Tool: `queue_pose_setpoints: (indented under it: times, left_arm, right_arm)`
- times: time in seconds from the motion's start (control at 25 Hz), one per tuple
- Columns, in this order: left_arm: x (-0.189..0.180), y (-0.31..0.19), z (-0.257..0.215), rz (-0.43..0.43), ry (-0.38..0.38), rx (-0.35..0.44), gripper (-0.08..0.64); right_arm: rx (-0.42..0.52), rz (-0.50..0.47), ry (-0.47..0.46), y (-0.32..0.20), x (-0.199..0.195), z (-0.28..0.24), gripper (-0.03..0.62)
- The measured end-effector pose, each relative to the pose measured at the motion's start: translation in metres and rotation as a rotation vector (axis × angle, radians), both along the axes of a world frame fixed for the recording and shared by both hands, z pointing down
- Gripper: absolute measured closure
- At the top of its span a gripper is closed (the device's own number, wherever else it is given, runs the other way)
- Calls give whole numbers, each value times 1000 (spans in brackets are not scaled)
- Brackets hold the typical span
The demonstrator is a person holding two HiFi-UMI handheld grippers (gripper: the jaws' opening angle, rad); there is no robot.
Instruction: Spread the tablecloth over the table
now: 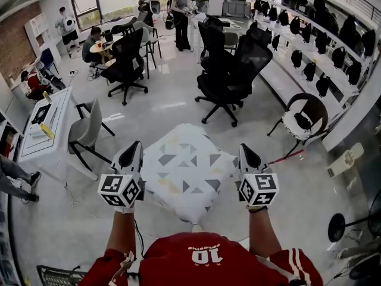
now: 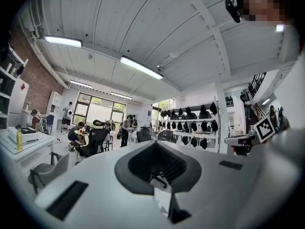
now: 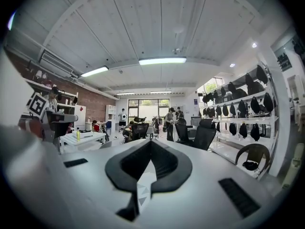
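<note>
Two thin pinches: left gripper (image 1: 134, 151) and right gripper (image 1: 245, 152) are each closed on an edge of the tablecloth (image 1: 184, 171) stretched between them, so an uneven pull could, I judge, slip one edge free.

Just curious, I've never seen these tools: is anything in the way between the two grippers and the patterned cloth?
Nothing visible. The left gripper and right gripper each have their jaws shut on a side edge of the tablecloth.
</note>
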State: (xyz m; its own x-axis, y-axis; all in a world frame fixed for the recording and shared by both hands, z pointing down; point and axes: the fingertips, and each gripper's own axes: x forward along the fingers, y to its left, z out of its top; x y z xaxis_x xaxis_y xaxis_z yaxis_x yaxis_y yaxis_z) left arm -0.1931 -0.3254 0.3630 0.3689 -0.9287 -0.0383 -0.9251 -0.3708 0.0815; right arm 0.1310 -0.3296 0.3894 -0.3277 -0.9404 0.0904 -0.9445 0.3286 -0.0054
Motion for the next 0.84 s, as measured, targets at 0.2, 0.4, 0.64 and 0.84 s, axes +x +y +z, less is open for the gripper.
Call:
queue_pose_setpoints:
  times: [0.2,0.4,0.64,0.84]
  left_arm:
    - [6,2,4,27,0,-6,551]
    - [11,4,5,46,-3,-10,551]
    - [13,2,4,51,-6,-13,551]
    - [14,1,5,53,0,-15,551]
  right_arm:
    - [-4,4,-8,1,2,3,578]
    - [-9,2,-18,3,3,5,578]
    - [-4,6,-14,3,4,3,578]
    - [-8,5,-13,3,4,5,578]
